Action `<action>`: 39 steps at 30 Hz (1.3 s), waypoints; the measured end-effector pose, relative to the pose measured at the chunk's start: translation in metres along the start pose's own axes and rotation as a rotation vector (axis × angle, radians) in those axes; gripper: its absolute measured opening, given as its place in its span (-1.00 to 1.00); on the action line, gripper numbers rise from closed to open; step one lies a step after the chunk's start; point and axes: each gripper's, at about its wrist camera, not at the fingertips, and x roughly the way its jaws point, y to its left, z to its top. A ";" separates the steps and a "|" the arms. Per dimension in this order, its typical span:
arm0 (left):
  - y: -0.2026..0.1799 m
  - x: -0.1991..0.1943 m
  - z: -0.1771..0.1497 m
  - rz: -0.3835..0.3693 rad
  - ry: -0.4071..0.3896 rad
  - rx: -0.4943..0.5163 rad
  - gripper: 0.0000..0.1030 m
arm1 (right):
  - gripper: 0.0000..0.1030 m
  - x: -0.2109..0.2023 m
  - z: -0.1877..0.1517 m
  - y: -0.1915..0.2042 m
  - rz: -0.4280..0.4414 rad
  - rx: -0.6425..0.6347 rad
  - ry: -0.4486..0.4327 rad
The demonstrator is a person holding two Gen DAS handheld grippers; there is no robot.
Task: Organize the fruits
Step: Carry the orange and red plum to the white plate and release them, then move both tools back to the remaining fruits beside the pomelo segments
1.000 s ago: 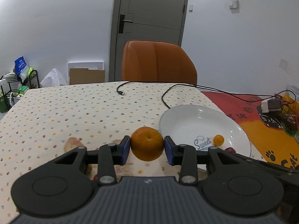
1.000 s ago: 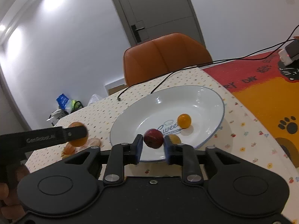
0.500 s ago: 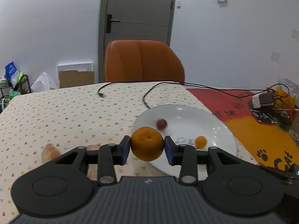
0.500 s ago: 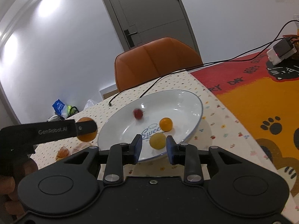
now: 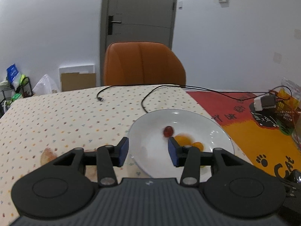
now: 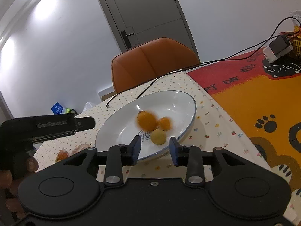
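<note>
A white plate (image 5: 150, 146) with a blue rim lies on the dotted tablecloth. In it an orange (image 5: 183, 139) shows blurred, beside a small red fruit (image 5: 168, 131) and a small orange fruit (image 5: 198, 146). My left gripper (image 5: 148, 153) stands open over the plate's near left edge, holding nothing. In the right wrist view the plate (image 6: 178, 105) holds the blurred orange (image 6: 146, 120), the small orange fruit (image 6: 165, 123) and a yellow fruit (image 6: 158, 136). My right gripper (image 6: 154, 149) is open and empty at the plate's near rim. The left gripper (image 6: 84, 123) reaches in from the left.
Orange peel pieces (image 6: 63, 153) lie on the cloth left of the plate. A black cable (image 5: 146, 101) runs across the table behind it. An orange chair (image 5: 143, 64) stands at the far edge. To the right lie a red and orange cat mat (image 5: 254, 131) and a charger block (image 5: 263, 102).
My left gripper has opened and let go of the orange, which now lies in the plate. The right gripper released the red fruit and opened wider; the red fruit rolled further in.
</note>
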 end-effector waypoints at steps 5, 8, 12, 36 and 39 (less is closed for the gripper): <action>0.016 -0.002 -0.007 0.041 0.021 -0.029 0.08 | -0.19 0.000 -0.001 0.004 0.001 -0.009 0.005; 0.026 -0.005 -0.010 0.061 0.023 -0.048 0.17 | -0.12 -0.002 -0.002 0.008 -0.002 -0.013 0.002; 0.039 -0.009 -0.012 0.090 0.027 -0.059 0.32 | -0.08 -0.003 -0.005 0.013 -0.002 -0.017 0.005; 0.131 -0.045 -0.018 0.244 0.008 -0.201 0.58 | 0.12 0.001 -0.010 0.069 0.055 -0.111 0.022; 0.139 -0.048 -0.021 0.249 0.012 -0.216 0.58 | 0.13 0.002 -0.010 0.076 0.063 -0.126 0.026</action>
